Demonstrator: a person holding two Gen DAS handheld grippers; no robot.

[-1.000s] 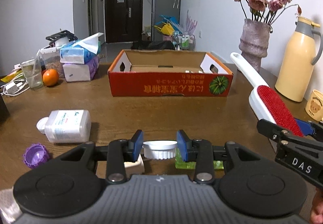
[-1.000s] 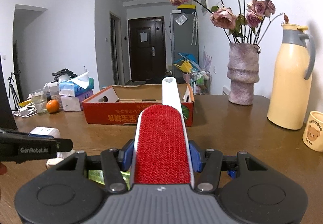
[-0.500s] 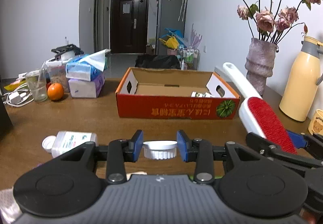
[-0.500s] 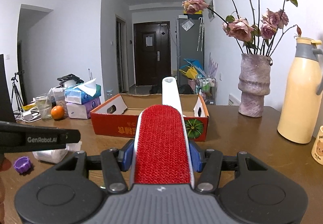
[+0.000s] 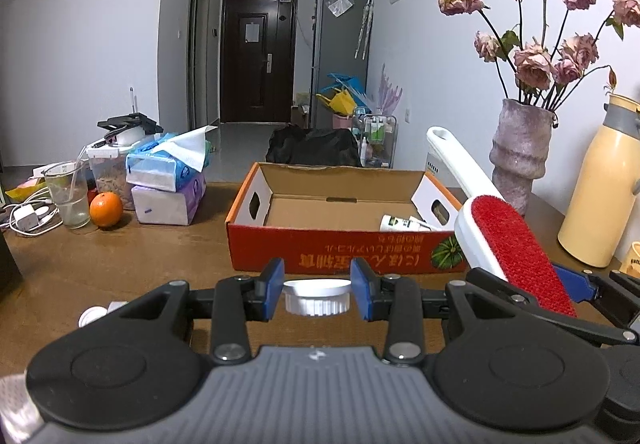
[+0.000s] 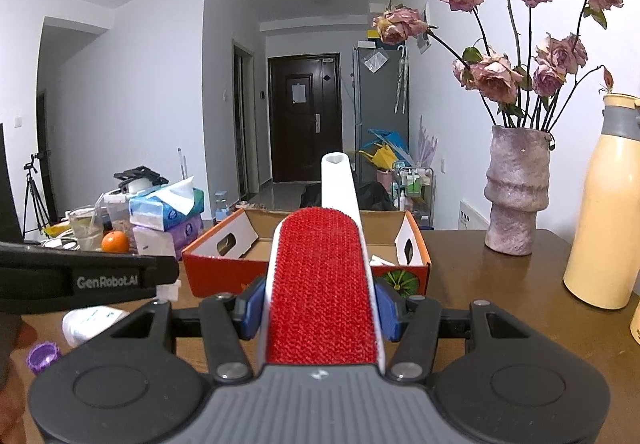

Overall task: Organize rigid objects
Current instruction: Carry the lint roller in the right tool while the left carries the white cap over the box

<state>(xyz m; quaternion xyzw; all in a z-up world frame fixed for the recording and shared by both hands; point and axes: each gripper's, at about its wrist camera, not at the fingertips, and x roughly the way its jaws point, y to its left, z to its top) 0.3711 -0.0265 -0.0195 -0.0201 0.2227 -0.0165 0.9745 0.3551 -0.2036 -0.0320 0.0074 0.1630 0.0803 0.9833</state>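
The left gripper (image 5: pixel 317 294) is clamped on a round white ribbed plastic cap (image 5: pixel 316 296), its two blue pads pressed to the cap's sides, held above the brown wooden table (image 5: pixel 120 264) just short of the front wall of the open orange cardboard box (image 5: pixel 344 256). The right gripper (image 6: pixel 320 304) pinches a white-handled lint brush with a red fabric face (image 6: pixel 322 284) by its head; the handle points over the box's near edge. Inside the box lies one white bottle with dark print (image 5: pixel 404 223) at its right end, while the rest of the box floor shows bare cardboard. In front of the box and to its left, on the table, lie one white plastic bottle on its side (image 6: pixel 90 322) and one purple ribbed cap (image 6: pixel 42 356). Further left of the box stand two stacked tissue packs (image 5: pixel 168 180), one orange (image 5: pixel 106 209) and one clear glass with a straw (image 5: pixel 72 196). Right of the box stand one mottled purple vase of dried roses (image 6: pixel 516 196) and one cream thermos jug (image 6: pixel 604 204), with bare tabletop between box and vase
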